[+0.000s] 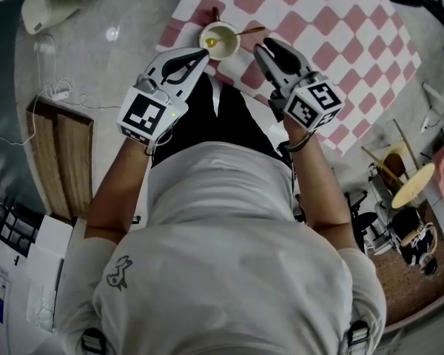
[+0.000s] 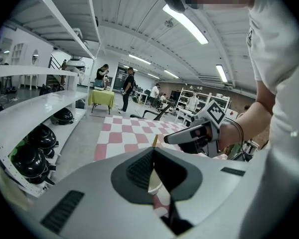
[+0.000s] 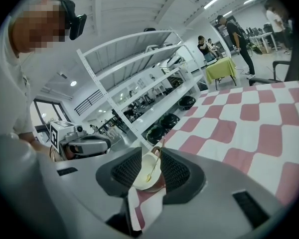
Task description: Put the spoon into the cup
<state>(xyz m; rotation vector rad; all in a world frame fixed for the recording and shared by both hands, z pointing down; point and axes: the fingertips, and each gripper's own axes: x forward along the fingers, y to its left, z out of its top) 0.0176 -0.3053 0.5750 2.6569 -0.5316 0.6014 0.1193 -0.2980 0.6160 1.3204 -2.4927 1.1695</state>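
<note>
Right gripper view: fingers (image 3: 125, 171) slightly apart, gripping nothing.

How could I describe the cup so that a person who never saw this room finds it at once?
Look first for the big red and white checked mat on the grey floor. Near its lower left corner in the head view stands the cup. It is the one round, cream-coloured thing among the flat squares, with a thin golden spoon leaning over its rim.
</note>
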